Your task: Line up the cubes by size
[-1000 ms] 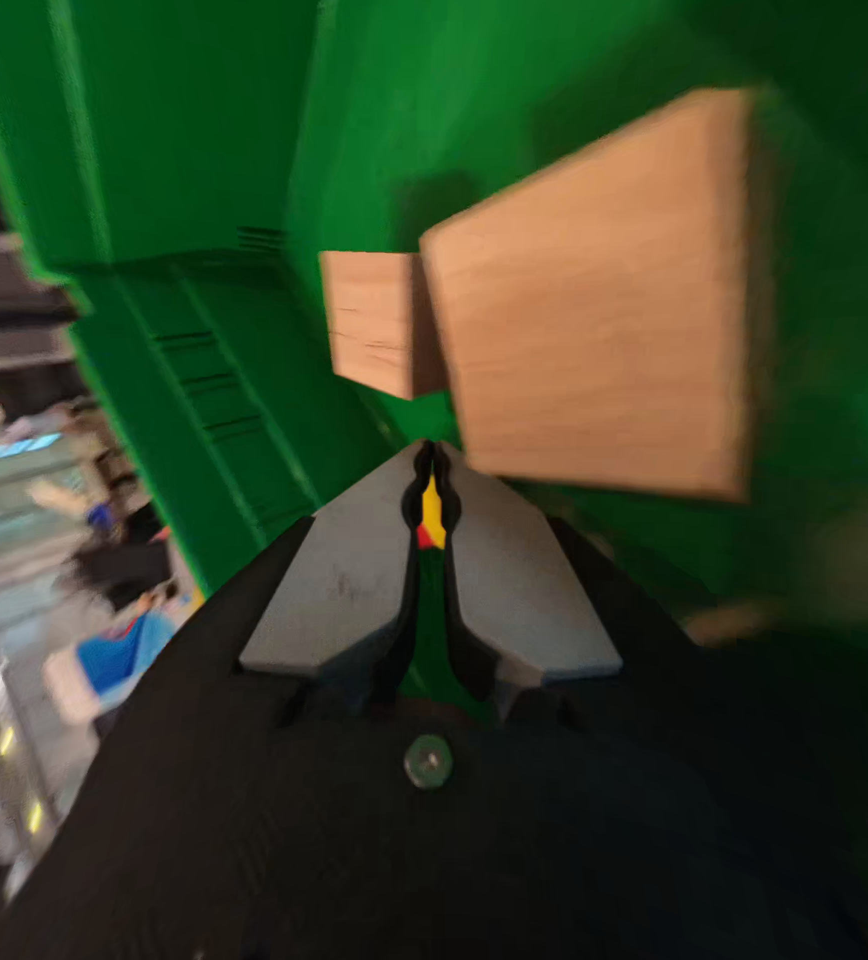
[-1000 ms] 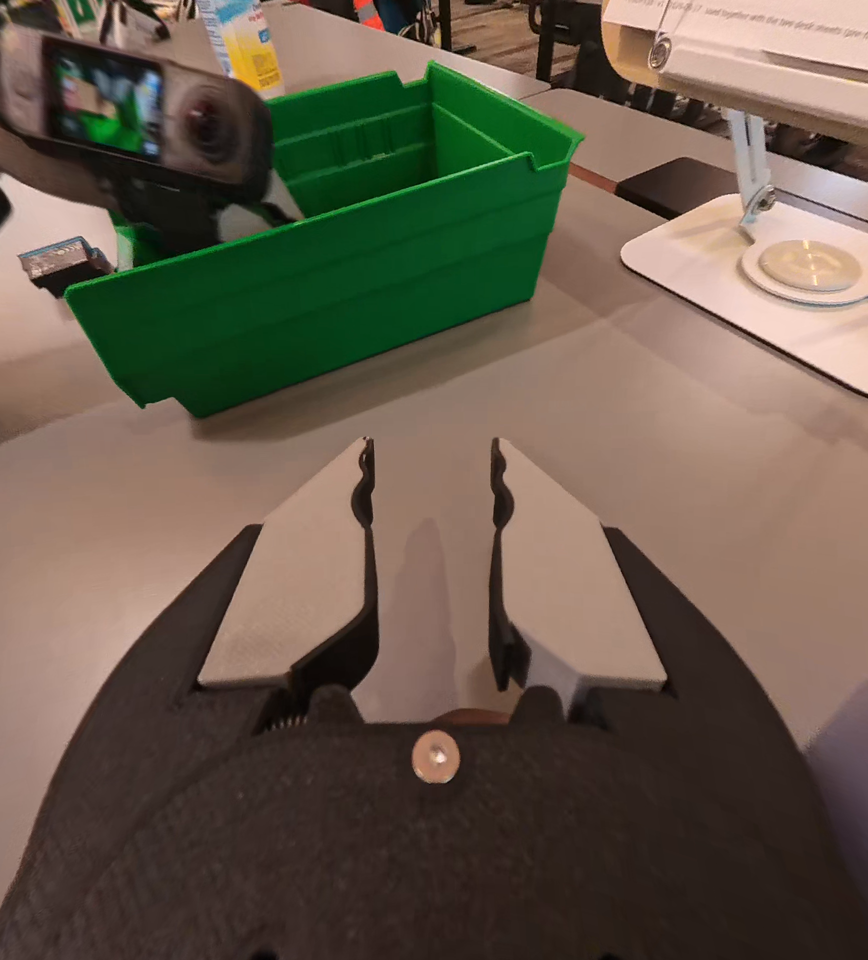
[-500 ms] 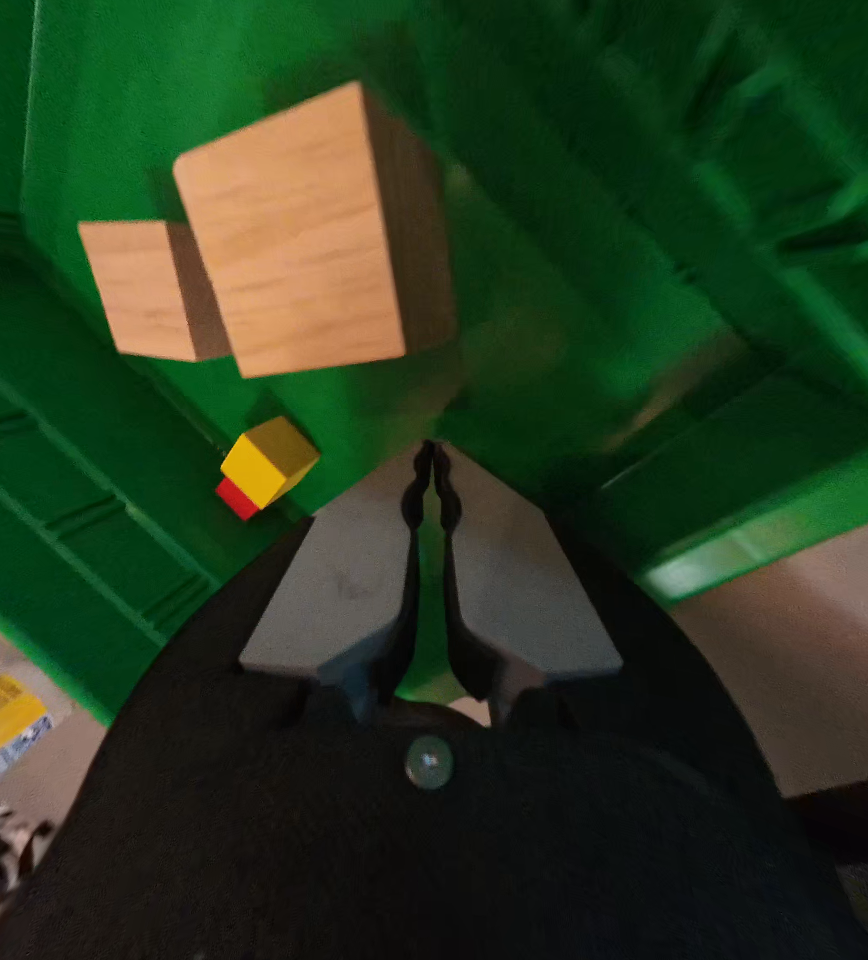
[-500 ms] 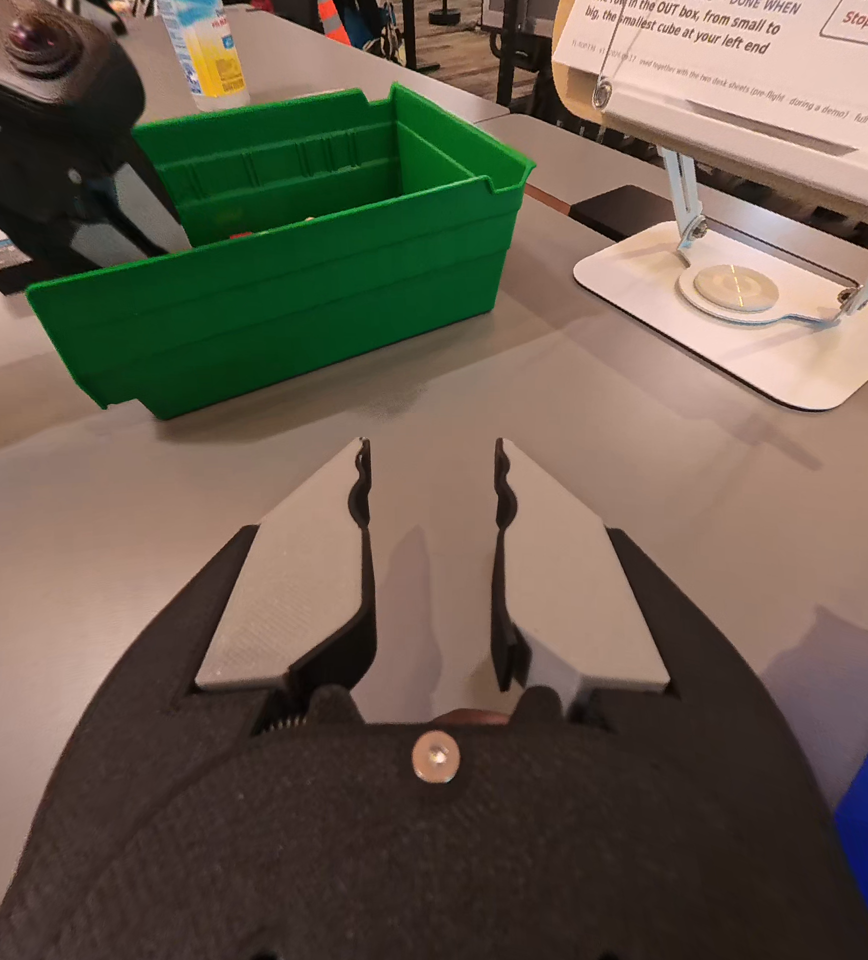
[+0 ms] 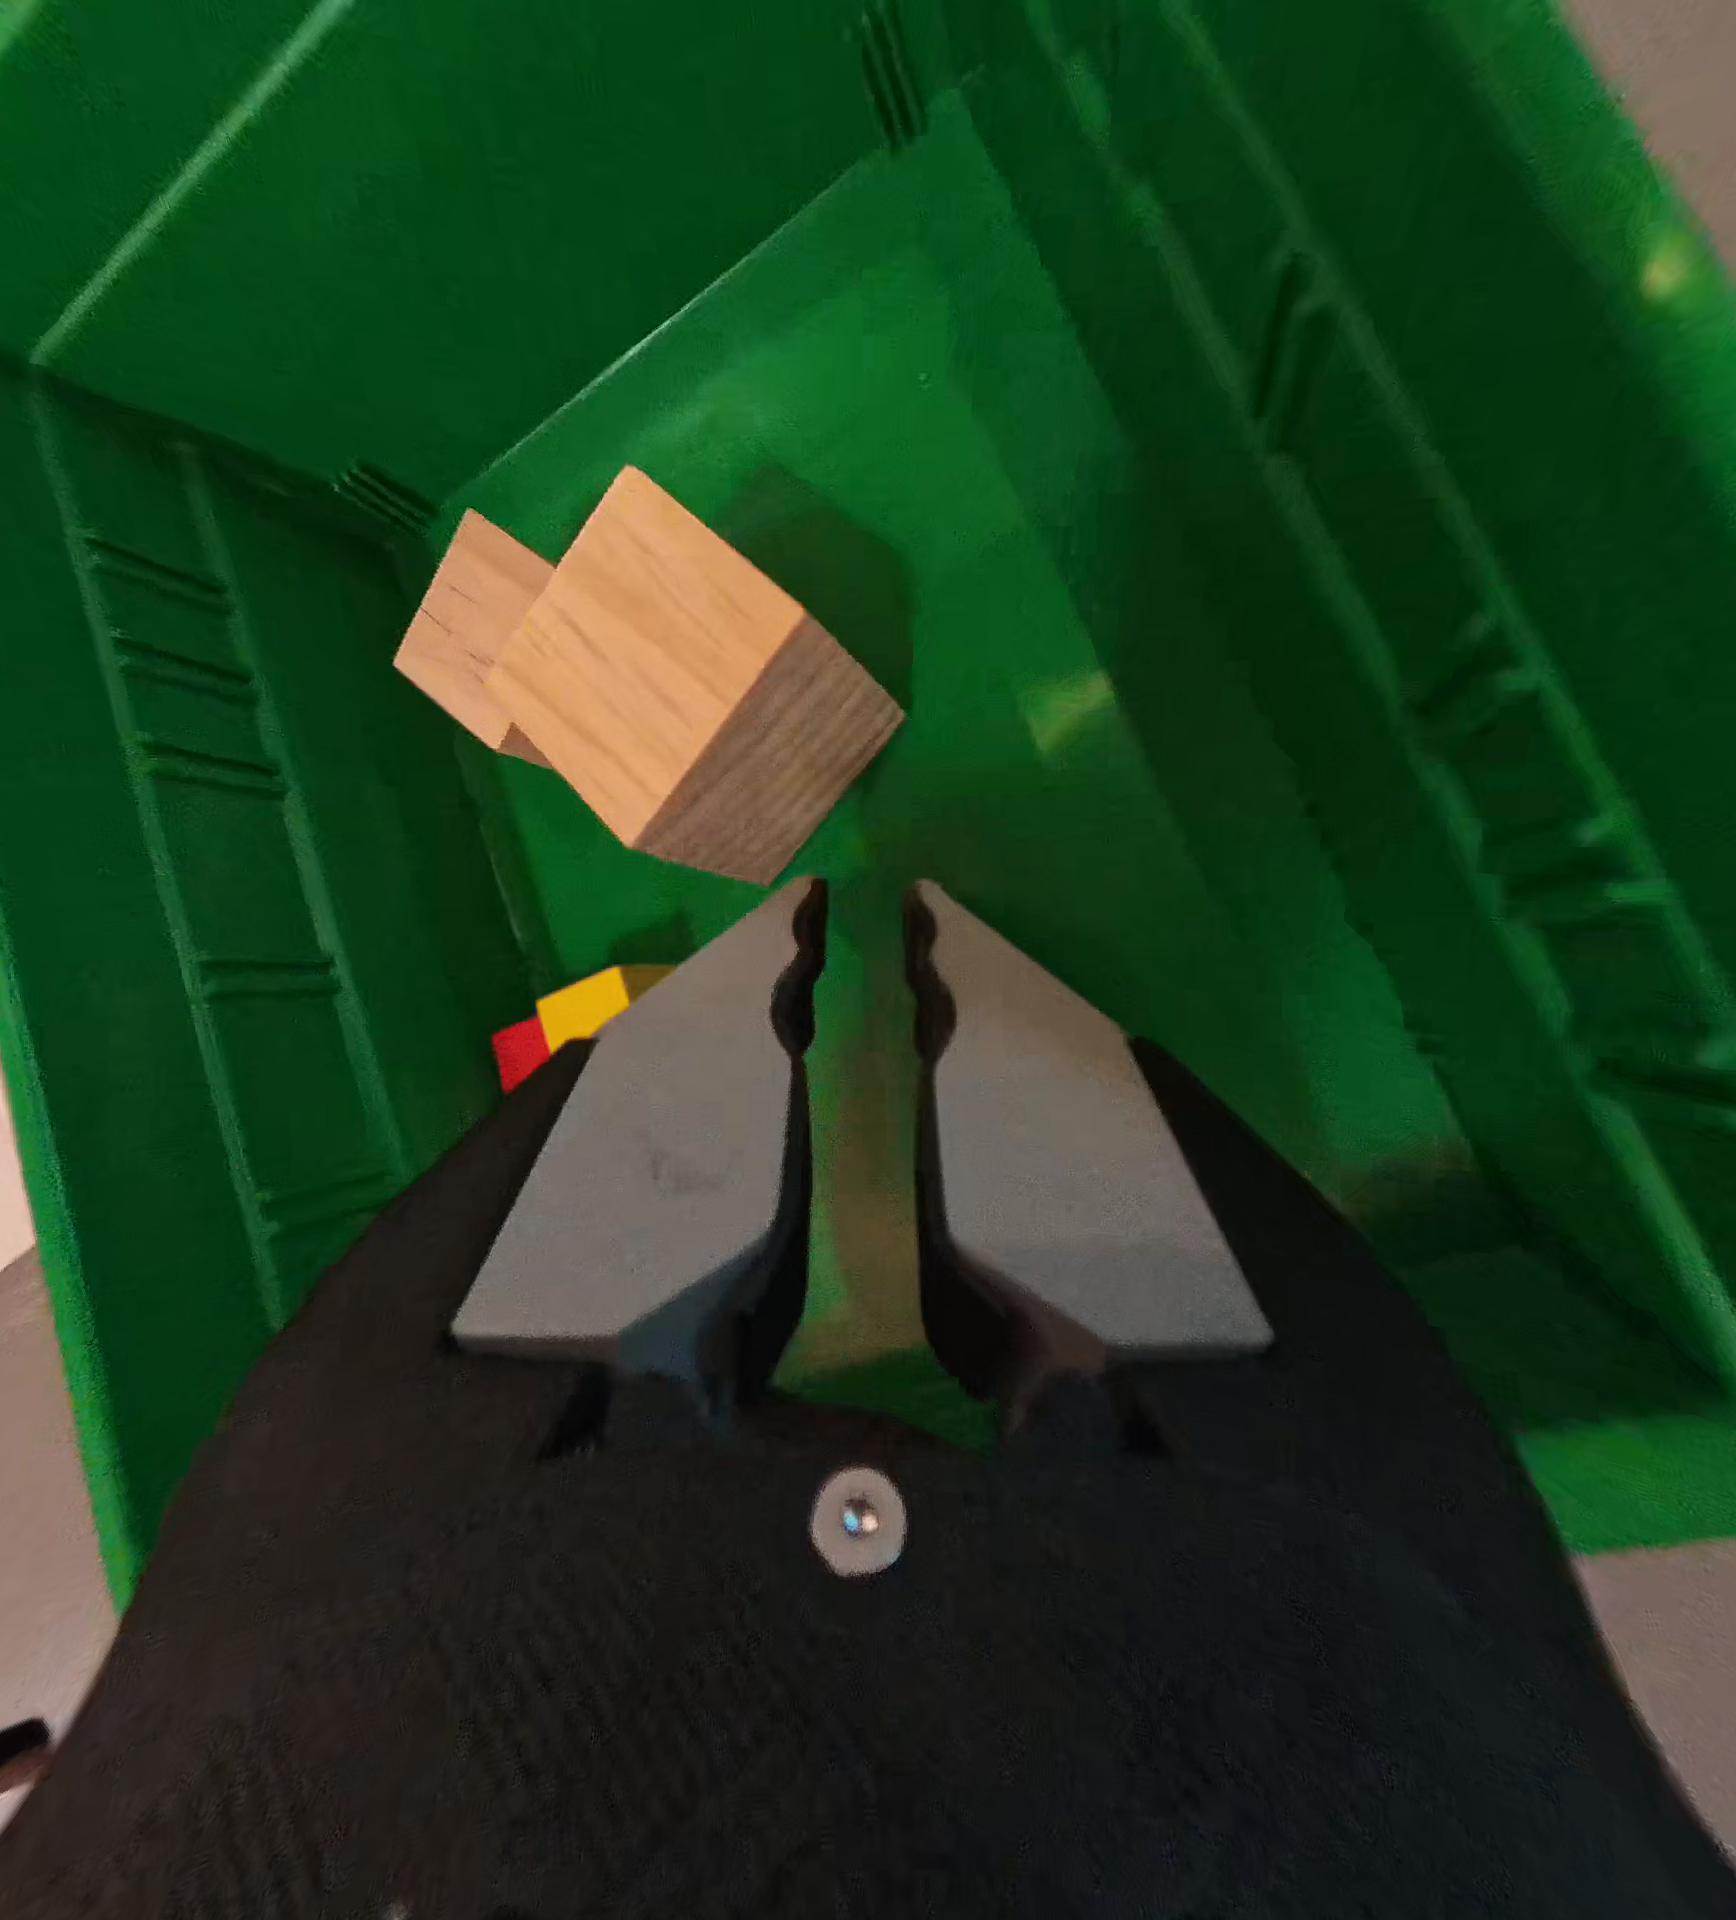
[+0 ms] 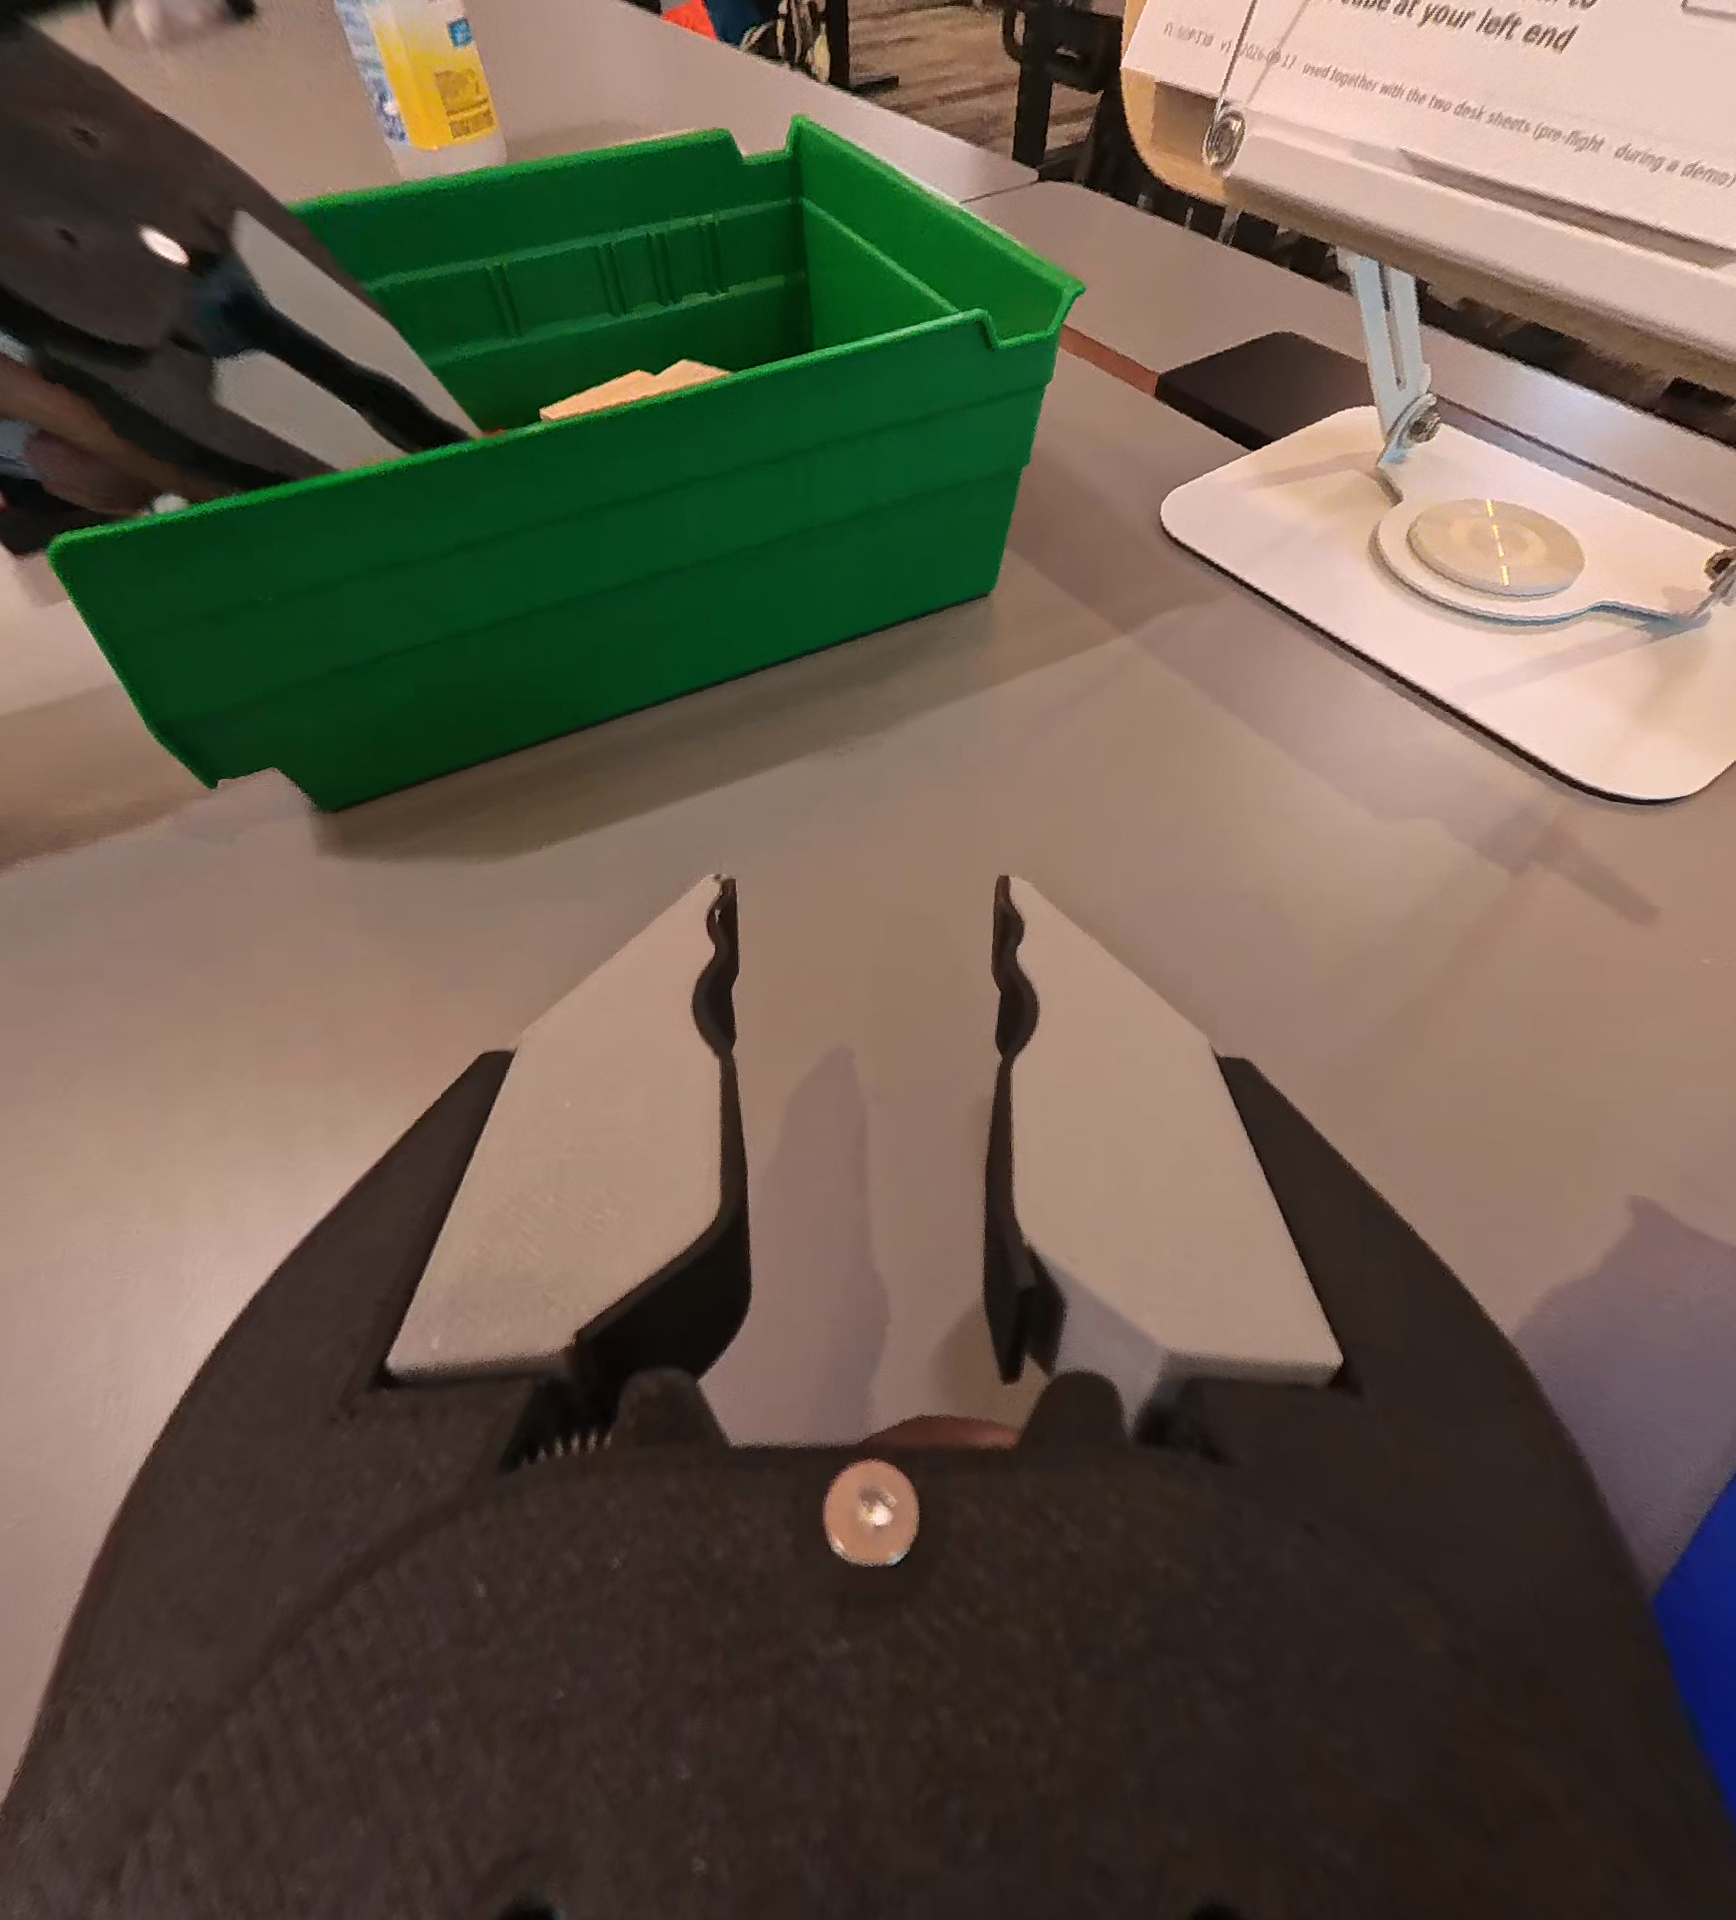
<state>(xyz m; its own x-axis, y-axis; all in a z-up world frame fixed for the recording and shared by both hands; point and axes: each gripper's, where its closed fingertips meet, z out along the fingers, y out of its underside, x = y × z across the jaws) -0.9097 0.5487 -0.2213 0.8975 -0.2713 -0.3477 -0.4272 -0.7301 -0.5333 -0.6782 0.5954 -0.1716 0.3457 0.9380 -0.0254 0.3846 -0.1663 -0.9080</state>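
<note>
In the left wrist view, the left gripper (image 5: 864, 904) reaches into the green bin (image 5: 220, 831), its jaws a narrow slit apart with only the bin floor showing between them, nothing held. At about 10 o'clock from the tips, half hidden behind the left finger, sit a small yellow cube (image 5: 589, 1003) and a smaller red cube (image 5: 521, 1051), touching each other against the bin wall. Farther off, at 11 o'clock, the big wooden cube (image 5: 682, 675) lies just beyond the tips, and a smaller wooden cube (image 5: 464, 629) touches it behind, at its 10 o'clock side.

In the right wrist view, the right gripper (image 6: 864, 914) hovers over the grey table (image 6: 220, 1039), its jaws wide apart and empty. The bin stands farther on at 11 o'clock, with the left gripper dipping in over its left end and the wooden cubes' tops showing above the near wall. At 2 o'clock stands a white stand (image 6: 1487, 623) carrying a sheet; beyond the bin is a bottle (image 6: 428, 83).
</note>
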